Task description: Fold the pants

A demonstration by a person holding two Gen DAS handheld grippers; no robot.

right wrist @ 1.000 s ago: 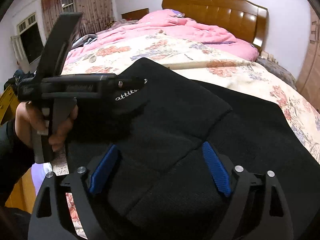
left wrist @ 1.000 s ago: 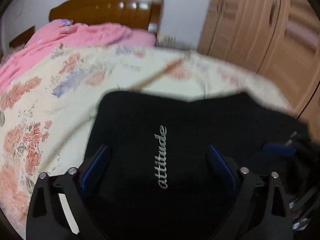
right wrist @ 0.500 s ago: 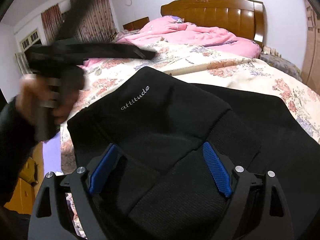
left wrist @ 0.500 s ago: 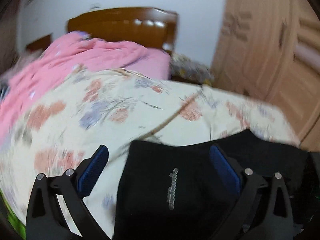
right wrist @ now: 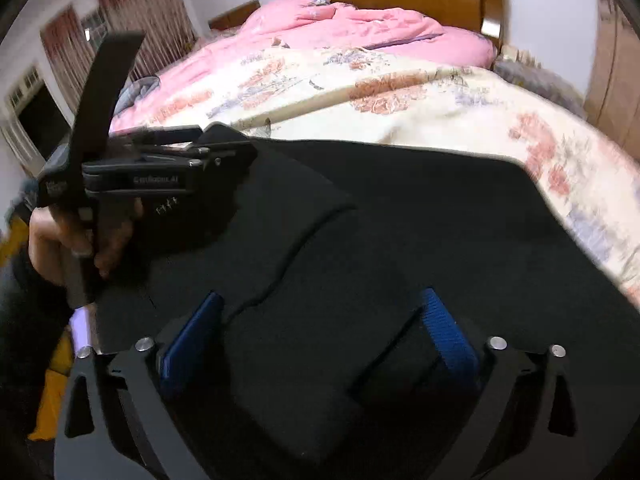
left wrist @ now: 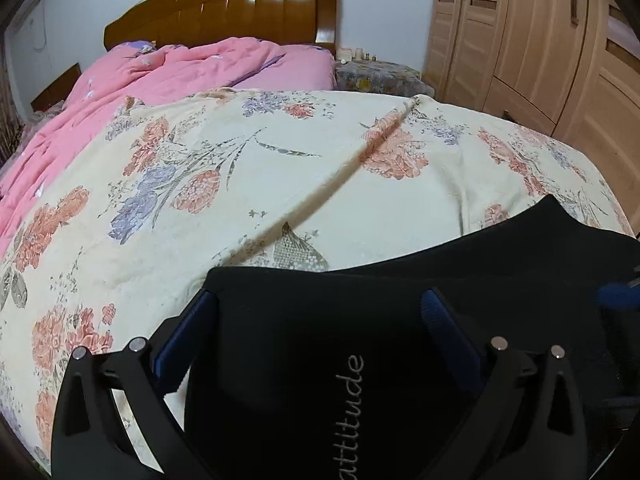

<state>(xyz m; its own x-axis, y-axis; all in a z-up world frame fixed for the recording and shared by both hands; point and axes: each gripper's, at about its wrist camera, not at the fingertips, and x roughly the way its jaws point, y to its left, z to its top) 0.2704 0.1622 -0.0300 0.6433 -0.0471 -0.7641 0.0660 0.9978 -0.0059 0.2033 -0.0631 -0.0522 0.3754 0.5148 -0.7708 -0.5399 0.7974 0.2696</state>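
Observation:
The black pants (left wrist: 360, 320) lie folded on the near corner of the floral bedspread, with grey "attitude" lettering (left wrist: 352, 408) facing up. My left gripper (left wrist: 320, 320) is open, its blue pads straddling the folded top layer just above the fabric. It also shows in the right wrist view (right wrist: 224, 152), held by a hand at the pants' left edge. My right gripper (right wrist: 320, 320) is open and low over the pants (right wrist: 400, 232), with a fold ridge between its fingers.
The floral bedspread (left wrist: 280, 160) covers the bed, with a pink quilt (left wrist: 160, 72) and wooden headboard (left wrist: 224, 12) beyond. A wooden wardrobe (left wrist: 540, 40) stands at the right. Curtained windows (right wrist: 80, 52) are at the left.
My left gripper lifted off the pants half a second ago and has come back down over the lettered fold. My right gripper stayed low over the pants, shifting slightly.

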